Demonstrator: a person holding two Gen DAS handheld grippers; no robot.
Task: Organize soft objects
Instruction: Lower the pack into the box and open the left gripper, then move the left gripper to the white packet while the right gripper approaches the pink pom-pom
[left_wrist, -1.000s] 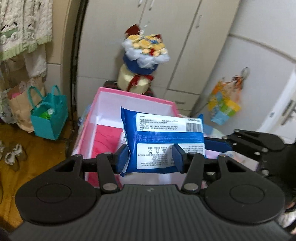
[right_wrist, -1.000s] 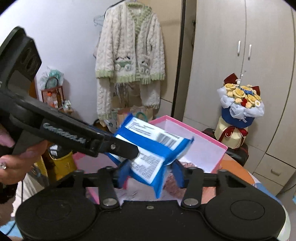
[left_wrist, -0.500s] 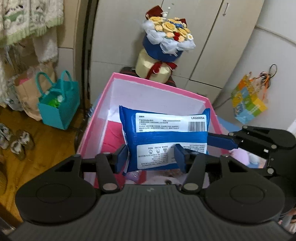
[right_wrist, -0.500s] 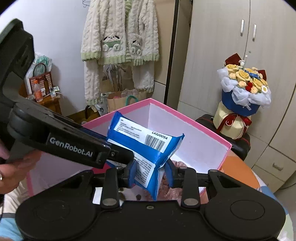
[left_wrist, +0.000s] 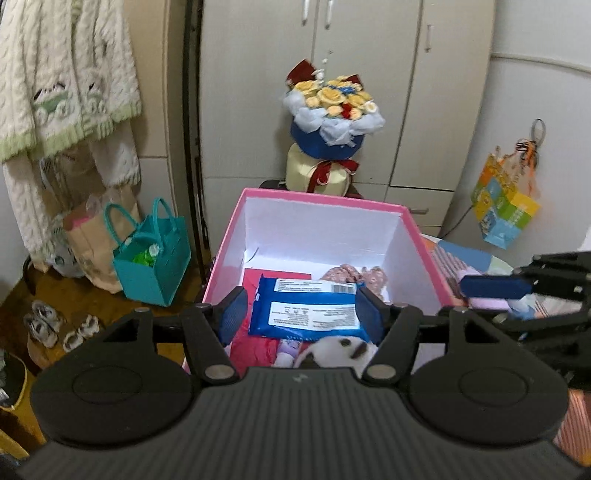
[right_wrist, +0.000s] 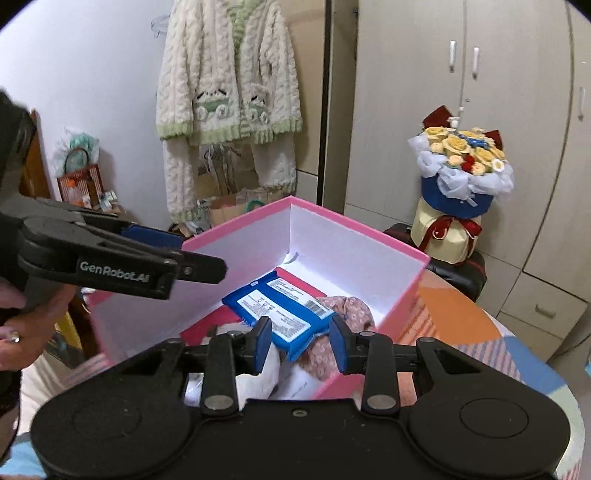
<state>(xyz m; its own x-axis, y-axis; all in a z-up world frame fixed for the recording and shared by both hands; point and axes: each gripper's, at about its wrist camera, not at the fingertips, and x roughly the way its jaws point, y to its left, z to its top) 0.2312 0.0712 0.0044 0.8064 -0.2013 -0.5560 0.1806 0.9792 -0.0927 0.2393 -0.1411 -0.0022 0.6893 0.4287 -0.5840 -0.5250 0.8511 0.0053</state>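
Observation:
A blue wet-wipe pack (left_wrist: 310, 310) (right_wrist: 273, 306) lies flat inside the pink box (left_wrist: 321, 195) (right_wrist: 354, 221), on a red item (left_wrist: 273, 277) and beside floral fabric (left_wrist: 351, 275). A white plush (left_wrist: 340, 350) lies at the box's near end. My left gripper (left_wrist: 299, 314) hovers over the box, its jaws opening. The pack shows between its fingers, but the pads do not press on it. My right gripper (right_wrist: 301, 343) hangs open above the box's near side with nothing gripped. One of its blue pads (left_wrist: 495, 287) shows at the right of the left wrist view.
A flower bouquet (left_wrist: 332, 122) stands behind the box, before pale wardrobe doors. A teal bag (left_wrist: 151, 266) and shoes (left_wrist: 48, 325) sit on the floor at the left. A knitted cardigan (right_wrist: 229, 92) hangs on the wall. A patterned cloth (right_wrist: 461, 325) covers the table.
Both grippers held the blue pack above the box; both have let go and it now lies inside. The left jaws have spread wider and the right gripper has drawn away to the side.

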